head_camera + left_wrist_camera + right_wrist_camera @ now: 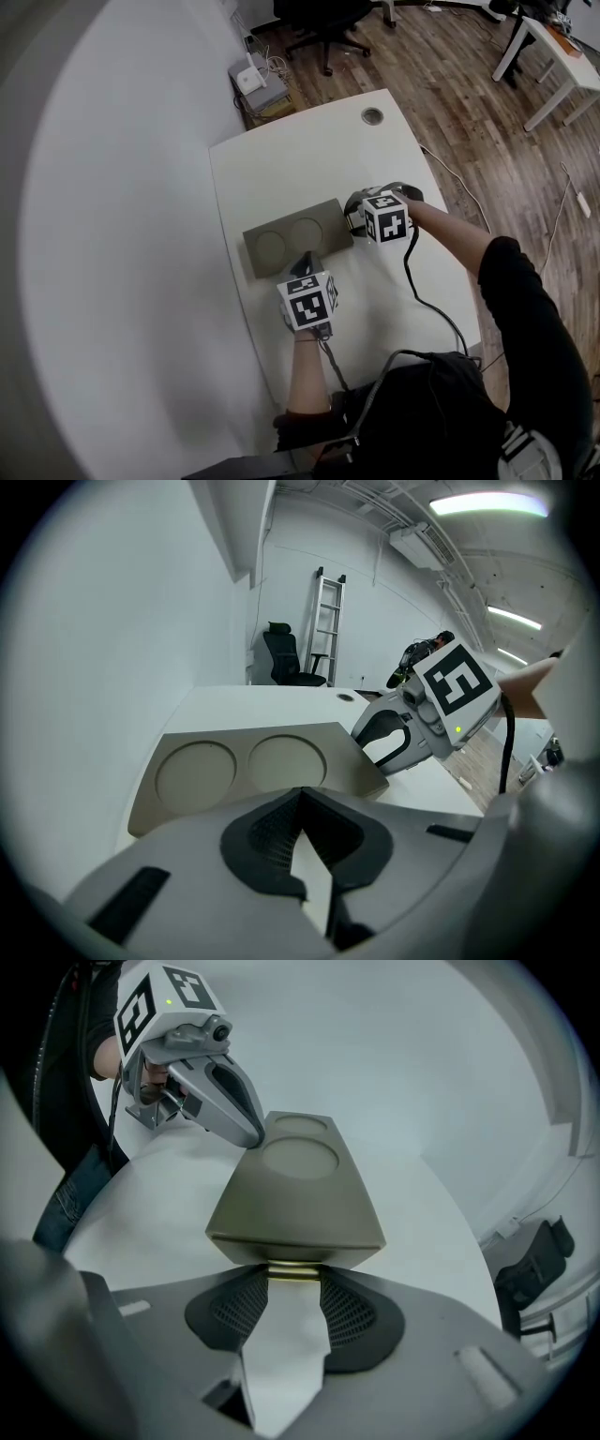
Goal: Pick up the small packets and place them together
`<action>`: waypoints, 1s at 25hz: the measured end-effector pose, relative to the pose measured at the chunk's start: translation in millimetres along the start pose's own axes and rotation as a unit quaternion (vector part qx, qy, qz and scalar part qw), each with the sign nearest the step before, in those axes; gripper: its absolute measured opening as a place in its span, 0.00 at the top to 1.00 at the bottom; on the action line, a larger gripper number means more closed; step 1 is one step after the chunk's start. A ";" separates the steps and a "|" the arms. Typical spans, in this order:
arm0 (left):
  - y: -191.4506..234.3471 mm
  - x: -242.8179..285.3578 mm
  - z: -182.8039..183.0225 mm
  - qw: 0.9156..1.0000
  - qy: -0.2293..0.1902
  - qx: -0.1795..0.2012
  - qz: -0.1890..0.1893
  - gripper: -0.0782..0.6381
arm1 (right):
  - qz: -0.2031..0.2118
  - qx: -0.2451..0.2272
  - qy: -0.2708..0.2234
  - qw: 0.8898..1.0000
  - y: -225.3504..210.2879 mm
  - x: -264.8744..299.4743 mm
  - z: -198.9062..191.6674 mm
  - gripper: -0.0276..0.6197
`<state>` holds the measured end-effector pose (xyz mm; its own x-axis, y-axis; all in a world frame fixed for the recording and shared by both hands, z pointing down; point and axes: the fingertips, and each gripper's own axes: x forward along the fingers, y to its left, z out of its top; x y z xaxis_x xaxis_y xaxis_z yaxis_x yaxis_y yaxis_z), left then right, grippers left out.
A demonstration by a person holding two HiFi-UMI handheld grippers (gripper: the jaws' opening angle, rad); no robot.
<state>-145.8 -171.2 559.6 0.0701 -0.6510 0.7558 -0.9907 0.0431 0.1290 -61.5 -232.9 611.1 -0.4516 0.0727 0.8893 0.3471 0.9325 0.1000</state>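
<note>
Packet (297,237) — flat, olive-tan, two round recesses on top.

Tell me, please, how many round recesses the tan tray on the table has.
2. They sit side by side in the top of the tray: one recess nearer the right gripper, the other toward the opposite end. The whole top shows, so none is hidden.

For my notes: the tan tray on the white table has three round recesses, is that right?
Not quite: the tan tray on the white table has two round recesses, not three; the left gripper view shows both side by side.
</note>
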 end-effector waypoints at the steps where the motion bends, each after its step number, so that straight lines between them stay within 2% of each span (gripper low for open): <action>1: 0.3 0.2 0.1 1.000 0.000 -0.002 -0.002 0.90 | 0.000 -0.001 0.002 1.000 0.0 0.3 -0.1 0.70; 8: 0.8 -1.8 1.3 1.000 0.002 -0.010 -0.007 0.90 | 0.000 -0.003 0.019 1.000 0.0 -5.3 -9.7 0.70; 25: 1.3 -3.1 1.6 0.999 0.004 -0.029 -0.026 0.90 | -0.019 0.017 0.074 0.997 4.0 -40.2 -80.0 0.70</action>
<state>-147.5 -170.3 556.4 0.1216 -0.6472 0.7525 -0.9775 0.0535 0.2040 23.7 -260.4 611.5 -0.3361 -0.0138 0.9417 0.3037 0.9449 0.1223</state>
